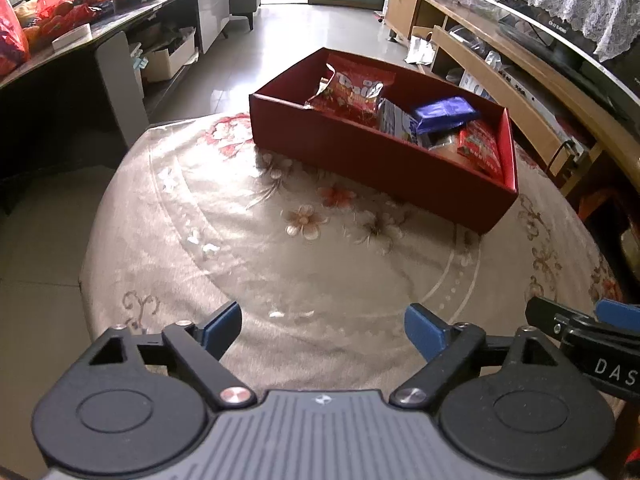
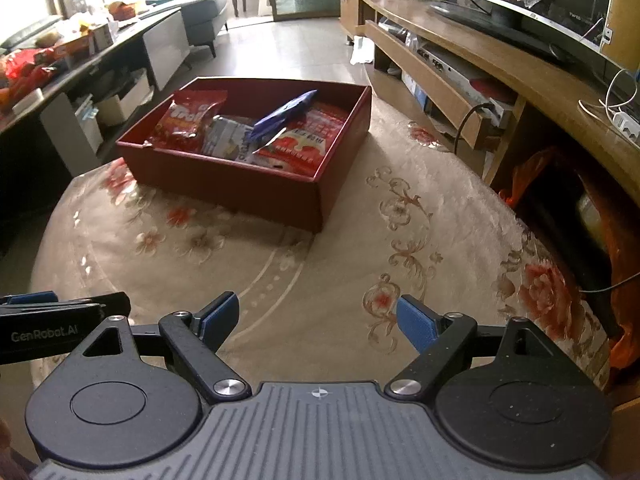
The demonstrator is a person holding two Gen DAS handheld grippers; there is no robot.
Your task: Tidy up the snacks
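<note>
Both our left gripper (image 1: 323, 330) and right gripper (image 2: 318, 318) gape empty; at twelve o'clock, the dark red cardboard box (image 1: 372, 160) half-hides overlapping snack packets (image 2: 188, 124).

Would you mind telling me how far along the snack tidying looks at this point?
Mostly done, it seems: the red box already holds a red snack bag, a blue packet and other packs. Nothing is in hand; the left gripper and right gripper both stand open and empty over the floral tablecloth. No loose snacks show on the cloth, so little appears left.
</note>
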